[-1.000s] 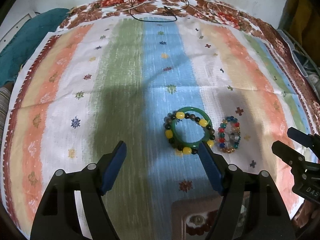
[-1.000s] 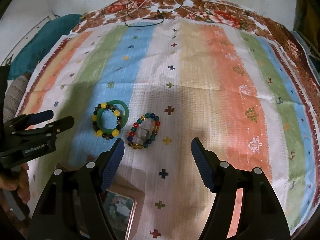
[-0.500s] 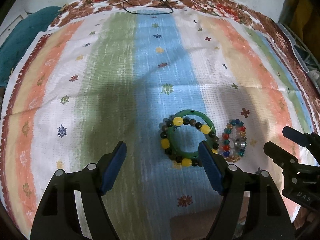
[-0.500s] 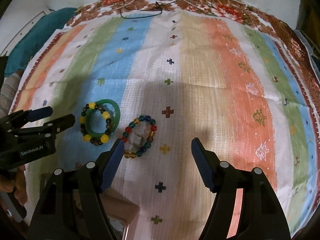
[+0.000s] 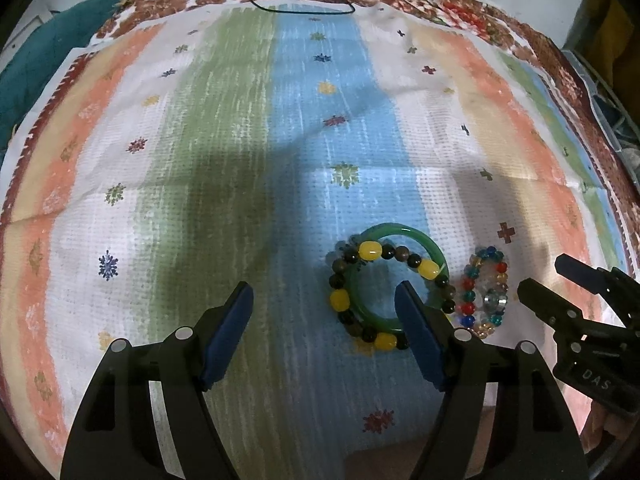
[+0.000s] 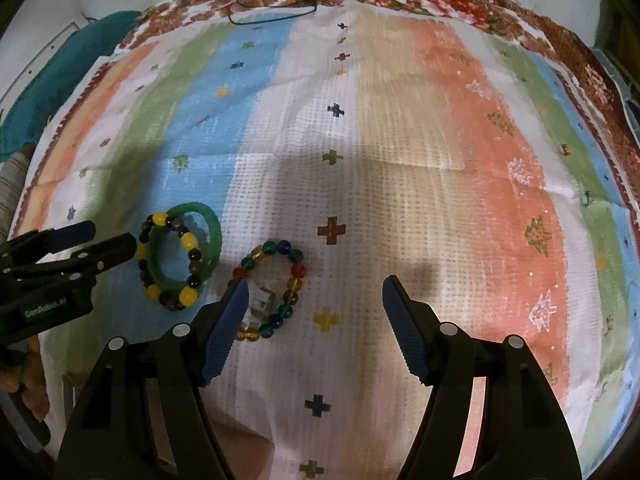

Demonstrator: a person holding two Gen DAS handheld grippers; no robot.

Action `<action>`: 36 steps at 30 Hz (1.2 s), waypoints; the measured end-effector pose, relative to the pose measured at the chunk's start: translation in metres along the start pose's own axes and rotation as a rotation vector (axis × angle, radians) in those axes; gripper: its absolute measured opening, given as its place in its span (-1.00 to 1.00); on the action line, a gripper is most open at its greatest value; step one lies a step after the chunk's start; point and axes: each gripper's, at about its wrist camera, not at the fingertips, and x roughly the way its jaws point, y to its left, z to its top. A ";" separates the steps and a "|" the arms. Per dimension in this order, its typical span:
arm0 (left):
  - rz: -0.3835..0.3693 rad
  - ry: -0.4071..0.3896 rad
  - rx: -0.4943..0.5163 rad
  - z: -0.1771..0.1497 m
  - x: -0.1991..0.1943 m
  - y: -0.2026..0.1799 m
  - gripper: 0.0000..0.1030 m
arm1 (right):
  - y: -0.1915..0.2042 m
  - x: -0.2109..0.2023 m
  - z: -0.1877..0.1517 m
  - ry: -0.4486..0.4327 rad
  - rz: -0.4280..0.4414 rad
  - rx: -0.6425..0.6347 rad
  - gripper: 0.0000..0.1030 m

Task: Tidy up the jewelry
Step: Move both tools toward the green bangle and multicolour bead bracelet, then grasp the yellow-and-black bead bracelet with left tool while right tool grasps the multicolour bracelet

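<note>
Left wrist view: the left tongs [image 5: 324, 300] gape, released, gripping nothing. Their right finger [image 5: 416, 328] hides part of the green bangle [image 5: 400, 232] and of the yellow-and-dark beaded bracelet [image 5: 370, 251] lying across it on the striped cloth [image 5: 200, 160]. The multicoloured bead bracelet [image 5: 486, 292] lies just beside, its clear centre blurred.

Right wrist view: the right tongs [image 6: 314, 300] also stand released and empty; their left finger [image 6: 226, 320] covers that bracelet's near-left edge. The bangle pair sits further left, by the other tongs' tips.
</note>
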 end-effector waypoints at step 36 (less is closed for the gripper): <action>-0.121 0.057 -0.012 0.014 0.026 -0.006 -0.81 | 0.003 0.028 0.010 0.023 -0.052 -0.067 -0.83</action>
